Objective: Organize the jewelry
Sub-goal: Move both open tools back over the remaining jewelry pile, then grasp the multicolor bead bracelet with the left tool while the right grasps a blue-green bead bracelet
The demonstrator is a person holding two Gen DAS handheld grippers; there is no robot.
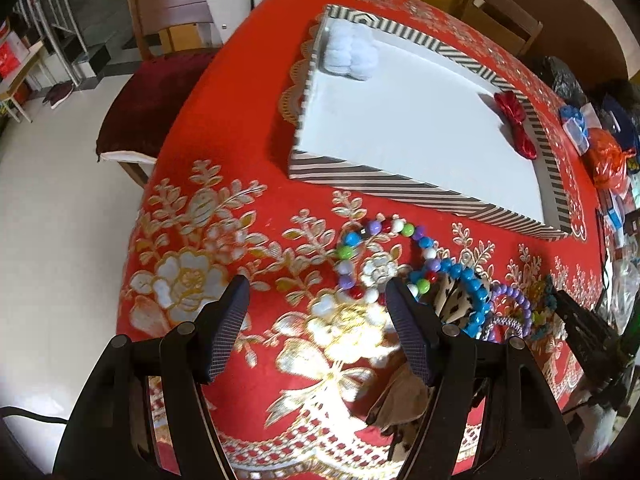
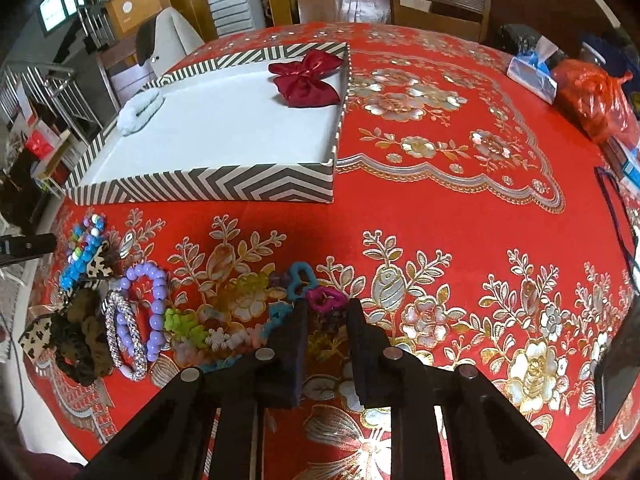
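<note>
Right wrist view: our right gripper (image 2: 326,312) is part open, jaws straddling the magenta link (image 2: 326,297) of the chunky plastic chain (image 2: 248,320), nothing clamped yet; we judge it's lined up for a pick. Left gripper (image 1: 316,300) hangs wide open over bare red tablecloth (image 2: 440,216), holding nothing, its right finger just beside the multicolour bead necklace (image 1: 384,236). Jewelry is still heaped near the table edge: blue bead strand (image 1: 468,284), purple bead bracelet (image 2: 154,312), rhinestone bangle (image 2: 124,336), dark scrunchies (image 2: 80,344). Striped tray (image 2: 200,188) sits beyond the pile, with a white fluffy scrunchie (image 2: 138,114) and a red satin bow (image 2: 308,78) in separate far corners, so we guess sorting by type. Pieces overlap, so snagging neighbours is a risk. Phone (image 2: 616,376) and orange bag (image 2: 592,92) lie well apart, not blocking.
</note>
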